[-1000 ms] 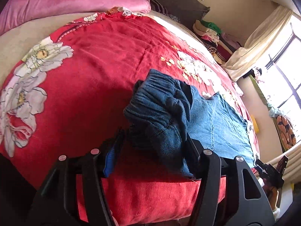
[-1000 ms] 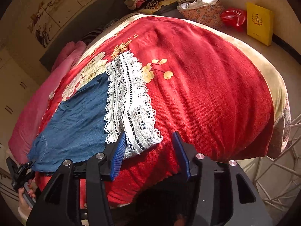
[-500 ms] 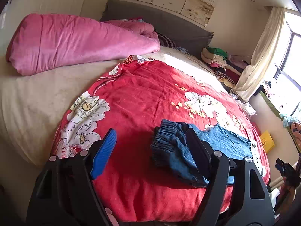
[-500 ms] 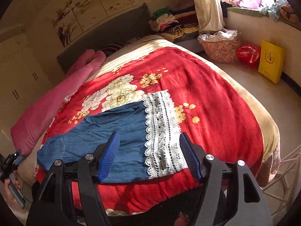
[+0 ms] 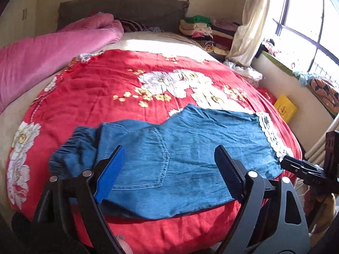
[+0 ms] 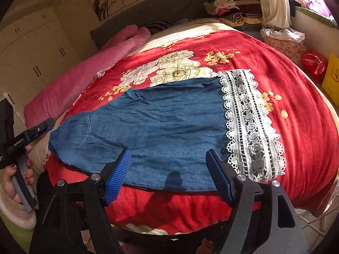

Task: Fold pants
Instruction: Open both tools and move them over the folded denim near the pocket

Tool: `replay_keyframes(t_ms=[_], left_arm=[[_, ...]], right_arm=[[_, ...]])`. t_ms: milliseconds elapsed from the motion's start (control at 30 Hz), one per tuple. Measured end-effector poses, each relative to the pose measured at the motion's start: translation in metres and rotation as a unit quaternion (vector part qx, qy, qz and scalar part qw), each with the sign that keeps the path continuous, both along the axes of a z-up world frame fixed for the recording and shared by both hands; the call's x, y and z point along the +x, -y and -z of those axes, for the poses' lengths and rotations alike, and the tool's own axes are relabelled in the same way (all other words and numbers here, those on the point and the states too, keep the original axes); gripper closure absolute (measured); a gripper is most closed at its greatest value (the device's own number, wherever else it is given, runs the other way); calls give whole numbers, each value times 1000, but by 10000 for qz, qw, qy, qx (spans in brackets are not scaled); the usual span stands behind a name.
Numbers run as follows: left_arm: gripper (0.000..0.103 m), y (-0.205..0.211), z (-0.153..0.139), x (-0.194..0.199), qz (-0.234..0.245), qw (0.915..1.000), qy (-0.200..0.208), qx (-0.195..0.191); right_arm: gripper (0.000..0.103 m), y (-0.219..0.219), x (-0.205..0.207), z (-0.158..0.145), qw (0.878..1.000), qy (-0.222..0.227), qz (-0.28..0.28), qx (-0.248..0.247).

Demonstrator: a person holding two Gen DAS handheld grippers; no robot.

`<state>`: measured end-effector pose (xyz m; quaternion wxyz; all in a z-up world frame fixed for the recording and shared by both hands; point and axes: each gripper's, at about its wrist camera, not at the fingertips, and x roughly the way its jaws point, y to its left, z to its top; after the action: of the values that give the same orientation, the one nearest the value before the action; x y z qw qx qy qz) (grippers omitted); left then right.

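Blue denim pants (image 5: 190, 148) lie flat across the red flowered blanket (image 5: 106, 89), with the gathered waistband (image 5: 74, 148) at the left, a back pocket (image 5: 148, 158) in the middle and a white lace hem (image 5: 271, 131) at the right. My left gripper (image 5: 169, 165) hovers above the pocket area; its jaws are opening with nothing between them. In the right wrist view the pants (image 6: 159, 127) stretch from the pocket to the lace hem (image 6: 250, 127). My right gripper (image 6: 168, 158) hangs over the pants' near edge, its jaws opening and empty. A hand (image 6: 12, 180) holds the left gripper (image 6: 31, 133) at the left edge.
A rolled pink quilt (image 5: 53, 53) lies along the bed's left side below a grey headboard (image 5: 127, 6). Stacked clothes (image 5: 199, 27) sit at the far right corner. A yellow bag (image 6: 330, 78) and a red bag (image 6: 313, 63) stand on the floor under the window.
Both grippers let go of the pants and drew back: the left released the bunched waistband, the right the lace hem. Their jaws widened, and the pants now lie spread out flat.
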<state>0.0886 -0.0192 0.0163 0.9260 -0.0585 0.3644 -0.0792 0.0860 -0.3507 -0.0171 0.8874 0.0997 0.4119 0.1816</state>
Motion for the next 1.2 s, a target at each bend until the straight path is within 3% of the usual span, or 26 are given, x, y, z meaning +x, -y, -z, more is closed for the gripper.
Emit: replay_keyframes(t_ms=[267,400,500,633,833,1200], left_arm=[[20,34,51,33,219,9968,-561,531],[18,27,76,44,108,9949,-862,512],[14,30,82,44,117,9949,-831,566],[13,34,69,38,225,9956,-797,444],[11,53,24,30,508,9976,-343,331],[10,122,-25,54,1255,9908,125,498]], right_arm=[[28,27,10,39,9977,-532,364,-197],[28,27,8,44,9984,-453,291,-192],[26,26,7,44,9987,-399,239,-203],[25,35,-2,28,9993,-199,262,191],[24,66,-13,5,9969,20,676,392],[16,108,-35,-11,9904,257,1240,559]])
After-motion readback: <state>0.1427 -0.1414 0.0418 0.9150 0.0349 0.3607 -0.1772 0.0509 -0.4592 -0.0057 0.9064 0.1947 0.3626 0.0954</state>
